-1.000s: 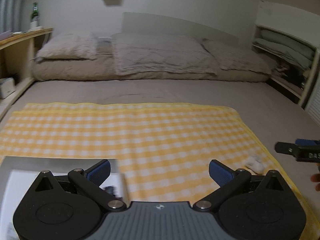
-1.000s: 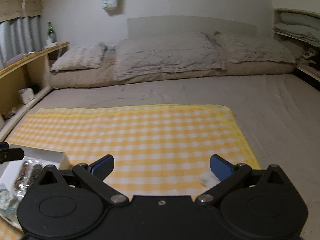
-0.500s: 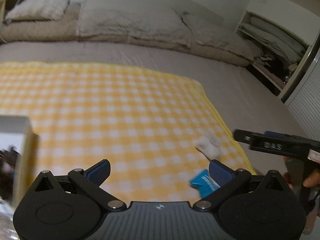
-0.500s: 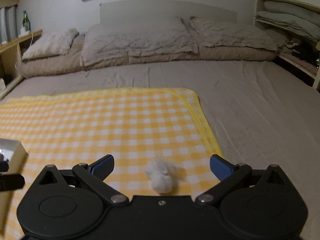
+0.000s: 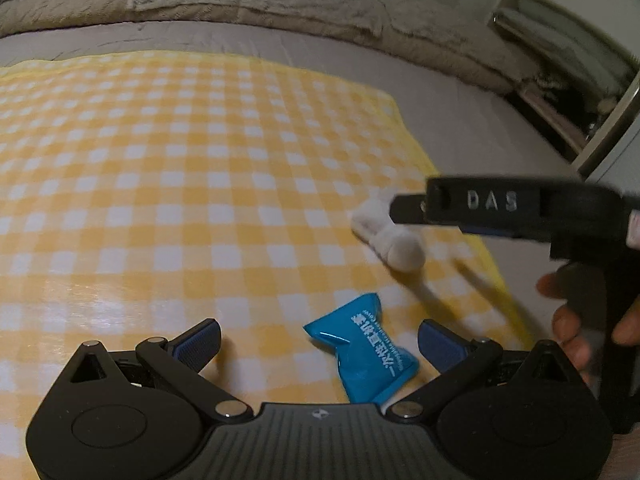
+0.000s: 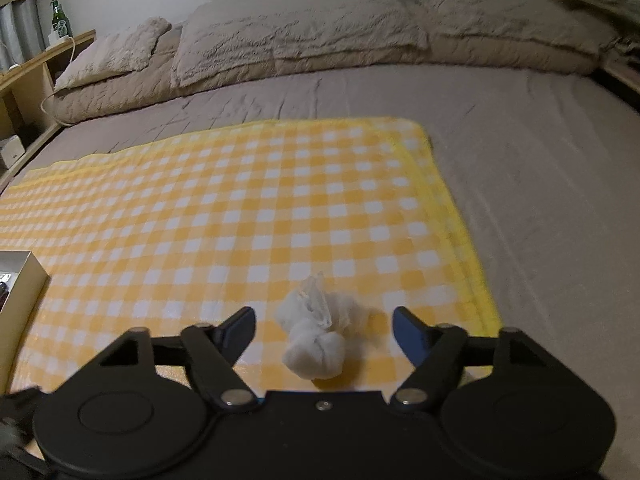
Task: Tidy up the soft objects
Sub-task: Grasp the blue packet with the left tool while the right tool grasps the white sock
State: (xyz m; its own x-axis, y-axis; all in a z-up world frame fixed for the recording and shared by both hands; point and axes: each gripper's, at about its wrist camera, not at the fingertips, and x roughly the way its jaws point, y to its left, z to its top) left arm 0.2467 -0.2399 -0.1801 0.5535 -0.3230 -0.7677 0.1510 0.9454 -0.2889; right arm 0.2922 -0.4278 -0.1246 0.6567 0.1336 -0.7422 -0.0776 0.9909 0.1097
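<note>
— Right gripper: jaws closing, not touching; white knotted cloth bundle between them?
— Yes. Left gripper is released, blue packet between its fingers.

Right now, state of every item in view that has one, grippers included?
left gripper: open, blue packet between its fingers, not gripped.
right gripper: jaws closing, white bundle between them, pads not yet touching.
blue packet: sealed, lying flat on the cloth.
white bundle: knotted, resting on the cloth.
checked cloth: spread flat on the bed.
box: open-topped, at the left edge.
</note>
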